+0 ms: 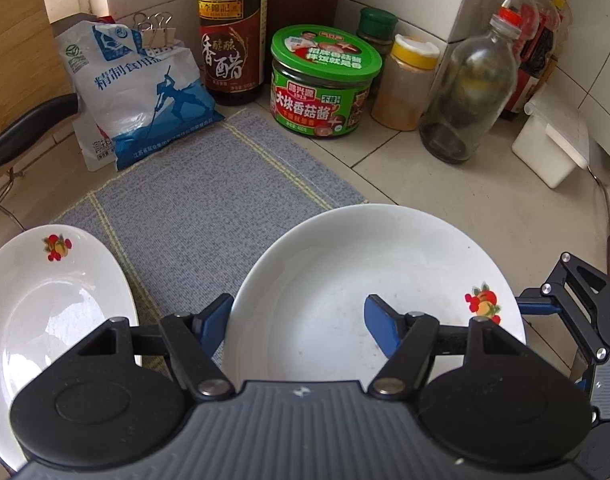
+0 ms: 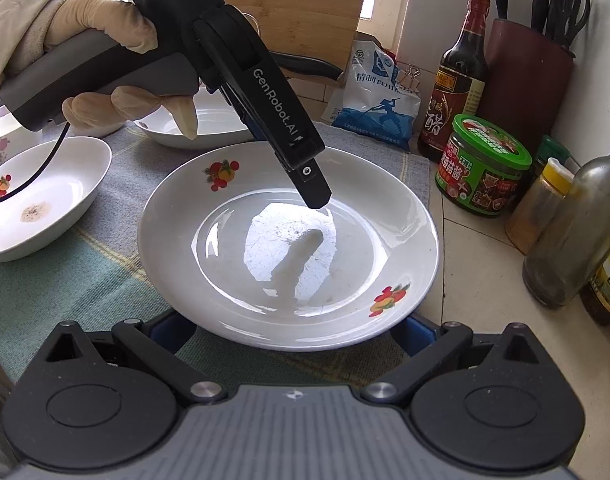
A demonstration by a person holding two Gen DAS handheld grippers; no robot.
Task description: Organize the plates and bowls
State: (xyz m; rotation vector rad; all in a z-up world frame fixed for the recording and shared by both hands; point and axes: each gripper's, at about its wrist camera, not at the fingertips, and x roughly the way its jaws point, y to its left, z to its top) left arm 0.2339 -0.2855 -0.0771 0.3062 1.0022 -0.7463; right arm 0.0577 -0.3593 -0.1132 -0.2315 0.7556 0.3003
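Observation:
A white plate (image 1: 345,264) (image 2: 233,280) with fruit prints lies on the grey mat (image 1: 209,208). My left gripper (image 1: 297,324) straddles its rim: one blue finger (image 1: 215,320) stands just outside the edge, the other over the inside, much wider apart than the rim. In the right wrist view one left finger (image 2: 313,188) points down into the plate. My right gripper (image 2: 295,330) stands wide open at the near rim, with its fingertips hidden beneath the edge. A second plate (image 1: 45,300) lies to the left. Two white bowls (image 2: 37,200) (image 2: 209,124) sit further left.
A salt bag (image 1: 145,92), vinegar bottle (image 1: 233,40), green-lidded jar (image 1: 325,84), spice jars (image 1: 409,80), glass bottle (image 1: 465,92) and white box (image 1: 553,148) line the tiled wall. A knife block (image 2: 525,88) stands in the corner. A gloved hand (image 2: 101,20) holds the left gripper.

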